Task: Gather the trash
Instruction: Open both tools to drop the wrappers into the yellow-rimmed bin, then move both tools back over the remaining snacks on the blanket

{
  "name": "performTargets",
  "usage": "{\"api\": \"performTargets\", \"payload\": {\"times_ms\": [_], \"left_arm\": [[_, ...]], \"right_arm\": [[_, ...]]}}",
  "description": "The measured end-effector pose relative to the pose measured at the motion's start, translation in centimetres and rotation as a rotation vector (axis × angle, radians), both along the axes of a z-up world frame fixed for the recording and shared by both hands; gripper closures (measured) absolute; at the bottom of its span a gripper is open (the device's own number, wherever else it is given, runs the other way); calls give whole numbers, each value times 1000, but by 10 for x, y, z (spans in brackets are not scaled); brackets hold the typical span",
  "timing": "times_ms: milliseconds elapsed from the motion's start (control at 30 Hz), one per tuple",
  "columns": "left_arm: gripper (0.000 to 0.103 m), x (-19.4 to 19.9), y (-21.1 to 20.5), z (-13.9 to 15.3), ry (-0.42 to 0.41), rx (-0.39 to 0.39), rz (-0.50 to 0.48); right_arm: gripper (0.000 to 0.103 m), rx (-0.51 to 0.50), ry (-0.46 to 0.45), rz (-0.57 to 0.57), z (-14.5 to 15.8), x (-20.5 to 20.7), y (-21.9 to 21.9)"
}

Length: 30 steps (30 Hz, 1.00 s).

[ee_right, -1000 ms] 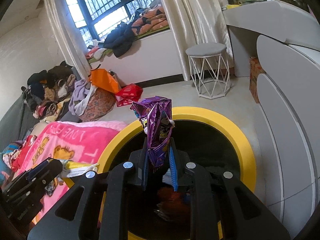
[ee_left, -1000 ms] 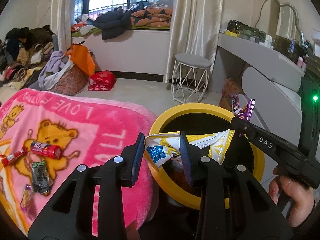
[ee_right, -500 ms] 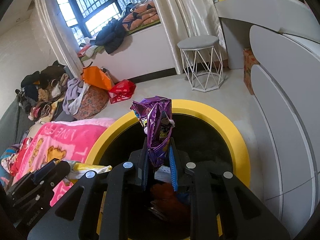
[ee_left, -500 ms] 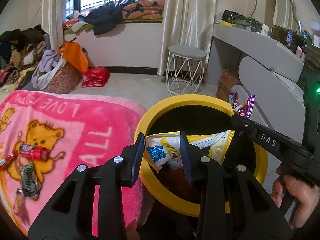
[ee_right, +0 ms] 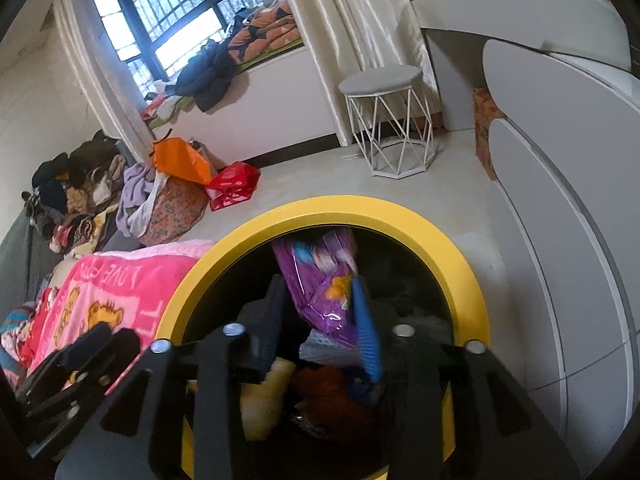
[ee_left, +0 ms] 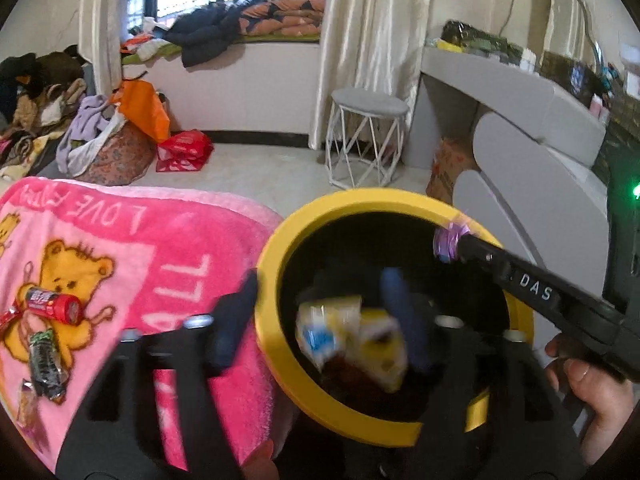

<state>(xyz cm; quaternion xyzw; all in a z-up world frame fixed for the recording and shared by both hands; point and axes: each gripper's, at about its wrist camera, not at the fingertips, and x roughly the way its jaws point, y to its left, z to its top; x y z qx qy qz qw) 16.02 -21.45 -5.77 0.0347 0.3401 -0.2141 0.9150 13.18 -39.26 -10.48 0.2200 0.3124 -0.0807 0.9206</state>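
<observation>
Both grippers are hanging over the yellow bin [ee_left: 276,360]. Left gripper [ee_left: 320,316] jaws have just been opening, dropping the yellow bag [ee_left: 348,340]; right gripper [ee_right: 320,312] is loosening around the purple wrapper [ee_right: 320,280]. Remaining wrappers [ee_left: 48,336] are lying on the pink blanket [ee_left: 140,248], nearer the left gripper.

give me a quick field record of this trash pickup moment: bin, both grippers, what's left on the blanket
bin: yellow-rimmed bin, black inside, beside the pink blanket
left gripper: jaws just opened wide; yellow and white wrapper loose between them, over the bin
right gripper: jaws just opening; purple wrapper between them, over the bin
left on blanket: red wrapper, dark wrapper
</observation>
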Motion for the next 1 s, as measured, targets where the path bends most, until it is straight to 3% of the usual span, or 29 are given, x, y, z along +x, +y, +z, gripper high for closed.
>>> {"api": "performTargets", "payload": {"times_ms": [133,167,600,1000], "left_arm": [[12,-3,13,5,-1,-45,29],[11,-3,15,6,-1,-52,35],[11,-22,59,28,-73,-68,149],[11,-29,130,42,-107,-103,313]], "right_arm": [[54,4,-2,-15,0,-1,-1],[54,2,-3,-15,1,0,0],[46,-70,-60,96,18,-4,36],[43,-138,-130,306,38,-9,112]]}}
